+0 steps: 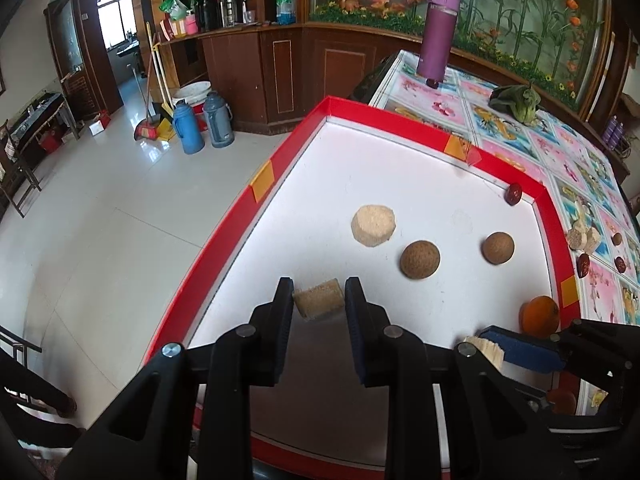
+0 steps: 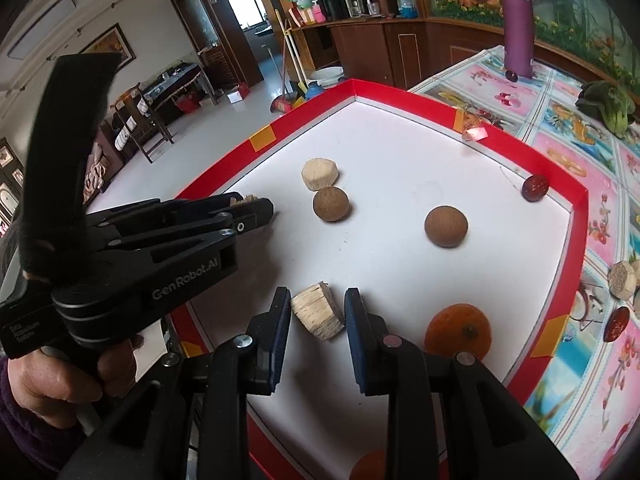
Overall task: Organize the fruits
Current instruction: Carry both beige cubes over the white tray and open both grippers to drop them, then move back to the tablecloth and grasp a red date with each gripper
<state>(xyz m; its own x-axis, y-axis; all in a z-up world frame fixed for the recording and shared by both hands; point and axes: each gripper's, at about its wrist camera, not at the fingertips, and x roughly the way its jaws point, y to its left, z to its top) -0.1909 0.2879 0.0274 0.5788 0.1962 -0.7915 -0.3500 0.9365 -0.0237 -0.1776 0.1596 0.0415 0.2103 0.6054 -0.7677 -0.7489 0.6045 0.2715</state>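
A white tray with a red rim [image 1: 416, 122] holds a pale round chunk [image 1: 373, 225], two brown balls [image 1: 420, 259] [image 1: 498, 248], a dark red date [image 1: 514, 194] and an orange [image 1: 539, 316]. My left gripper [image 1: 319, 286] is shut on a tan fibrous chunk [image 1: 319, 304] over the tray's near left side. My right gripper [image 2: 317, 294] is shut on a pale fibrous chunk [image 2: 318, 316], just left of the orange [image 2: 458, 332]. From the right wrist, the left gripper [image 2: 260, 206] shows side-on, in a person's hand [image 2: 44, 384].
A purple bottle [image 1: 438, 32] and leafy greens [image 1: 516, 100] stand on the floral tablecloth beyond the tray. More pale chunks [image 1: 584, 238] and dates [image 1: 583, 265] lie right of the tray. A second orange [image 2: 368, 466] sits at the near rim. Left of the tray the table drops to tiled floor.
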